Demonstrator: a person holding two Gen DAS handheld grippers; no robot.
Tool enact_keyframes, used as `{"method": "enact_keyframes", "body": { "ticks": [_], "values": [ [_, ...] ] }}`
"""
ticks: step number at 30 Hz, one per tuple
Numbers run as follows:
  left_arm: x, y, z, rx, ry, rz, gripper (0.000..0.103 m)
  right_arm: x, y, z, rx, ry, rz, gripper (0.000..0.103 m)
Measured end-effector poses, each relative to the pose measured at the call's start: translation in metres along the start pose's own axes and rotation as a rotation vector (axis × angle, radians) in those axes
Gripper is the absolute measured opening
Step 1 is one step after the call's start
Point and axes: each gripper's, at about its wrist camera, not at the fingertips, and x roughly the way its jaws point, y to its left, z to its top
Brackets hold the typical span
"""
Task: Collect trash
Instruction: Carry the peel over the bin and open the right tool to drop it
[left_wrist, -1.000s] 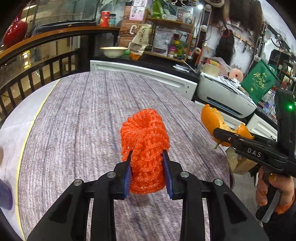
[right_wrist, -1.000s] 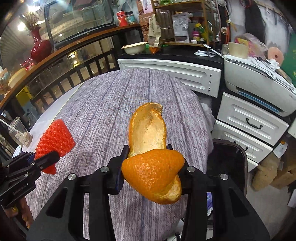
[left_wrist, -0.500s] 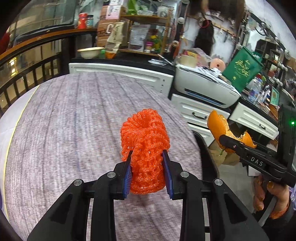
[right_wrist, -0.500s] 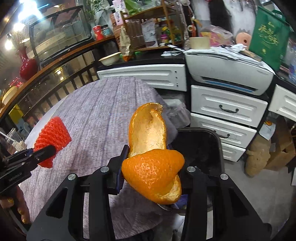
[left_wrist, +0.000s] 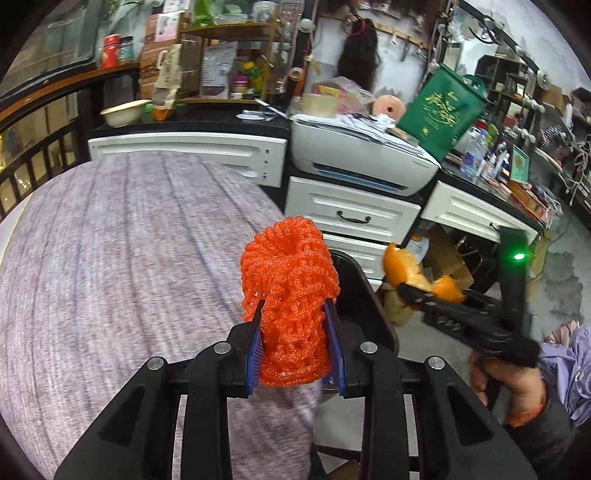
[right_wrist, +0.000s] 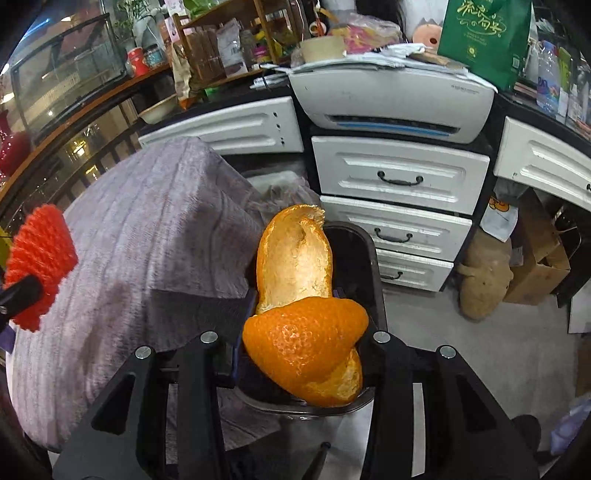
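Observation:
My left gripper (left_wrist: 295, 343) is shut on an orange foam fruit net (left_wrist: 290, 295) and holds it above the table's right edge; the net also shows in the right wrist view (right_wrist: 38, 262). My right gripper (right_wrist: 301, 332) is shut on a curled orange peel (right_wrist: 303, 314) and holds it over the open black trash bin (right_wrist: 364, 258). The peel (left_wrist: 417, 275) and right gripper (left_wrist: 410, 293) show in the left wrist view, right of the bin (left_wrist: 364, 295).
A round table with a grey-purple cloth (left_wrist: 122, 258) fills the left. White drawers (right_wrist: 399, 184) and a printer (right_wrist: 391, 99) stand behind the bin. A cardboard box (right_wrist: 535, 258) and a brown plush toy (right_wrist: 484, 284) lie on the floor at right.
Both grippers have swung right, away from the table top and toward the bin. The bin has come into view under the peel. Both grips are unchanged.

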Motion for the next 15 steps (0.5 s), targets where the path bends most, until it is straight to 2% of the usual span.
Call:
{"method": "enact_keyframes", "body": {
  "ticks": [15],
  "values": [
    [0.025, -0.03, -0.004, 0.042, 0.052, -0.032, 0.03, 0.093, -0.008, -0.016, 0.025, 0.159, -0.033, 0.042]
  ]
}}
